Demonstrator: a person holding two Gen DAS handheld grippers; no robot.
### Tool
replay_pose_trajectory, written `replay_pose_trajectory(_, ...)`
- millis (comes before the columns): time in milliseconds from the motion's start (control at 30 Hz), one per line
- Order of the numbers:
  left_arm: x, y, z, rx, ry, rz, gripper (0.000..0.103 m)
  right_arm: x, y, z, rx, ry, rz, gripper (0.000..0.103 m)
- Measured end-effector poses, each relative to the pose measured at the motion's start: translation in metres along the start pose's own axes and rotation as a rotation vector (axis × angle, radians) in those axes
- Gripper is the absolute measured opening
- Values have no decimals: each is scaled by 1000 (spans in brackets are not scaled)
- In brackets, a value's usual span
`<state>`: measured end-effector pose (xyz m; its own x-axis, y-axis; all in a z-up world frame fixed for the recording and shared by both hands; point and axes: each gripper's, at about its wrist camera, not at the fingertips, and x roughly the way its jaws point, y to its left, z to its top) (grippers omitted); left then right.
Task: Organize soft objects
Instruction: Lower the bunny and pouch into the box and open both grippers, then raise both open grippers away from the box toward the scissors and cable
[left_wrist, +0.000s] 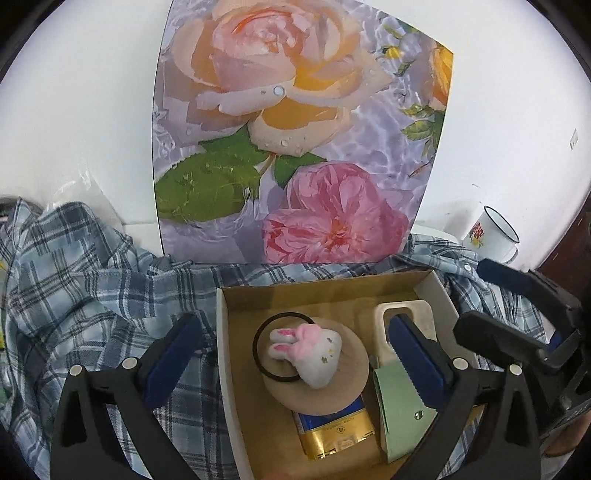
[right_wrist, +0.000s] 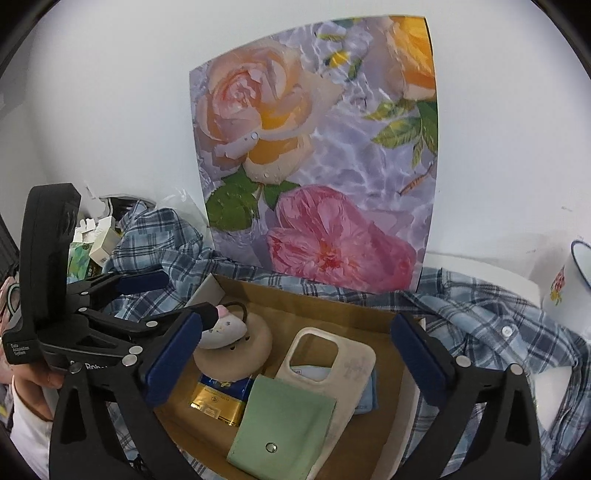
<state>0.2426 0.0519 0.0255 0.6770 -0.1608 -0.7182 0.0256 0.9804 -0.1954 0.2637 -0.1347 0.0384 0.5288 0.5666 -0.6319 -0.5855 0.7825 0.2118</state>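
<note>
A cardboard box (left_wrist: 325, 291) (right_wrist: 332, 306) sits on a blue plaid shirt (left_wrist: 92, 266) (right_wrist: 498, 317). Inside lie a white-pink bunny hair tie (left_wrist: 314, 350) (right_wrist: 225, 326) on a round beige pad (left_wrist: 332, 391) (right_wrist: 251, 350), a gold-blue packet (left_wrist: 336, 432) (right_wrist: 218, 398), a green pouch (left_wrist: 399, 413) (right_wrist: 288, 424) and a cream phone case (left_wrist: 417, 314) (right_wrist: 343, 362). My left gripper (left_wrist: 295, 354) is open, straddling the box's left wall above the bunny. My right gripper (right_wrist: 295, 354) is open over the box, above the case and pouch. Both are empty.
A flower poster (left_wrist: 295, 129) (right_wrist: 317, 155) leans on the white wall behind the box. An enamel mug (left_wrist: 491, 232) (right_wrist: 565, 280) stands at right. Small cartons (right_wrist: 96, 243) lie at far left. The right gripper's body (left_wrist: 535, 325) is beside the box's right side.
</note>
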Motion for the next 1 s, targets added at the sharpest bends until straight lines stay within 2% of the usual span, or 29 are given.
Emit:
replay_pose_trajectory(233, -6, -5, 2, 10, -9, 3, 103, -11, 3, 4, -15, -21, -11, 102)
replay_pose_trajectory(567, -37, -14, 10, 29, -79, -5, 103, -29, 13, 11, -46, -57, -14, 102)
replay_pose_trajectory(1000, -101, -36, 18, 44, -217, -68, 103, -94, 38, 28, -124, -176, -24, 102)
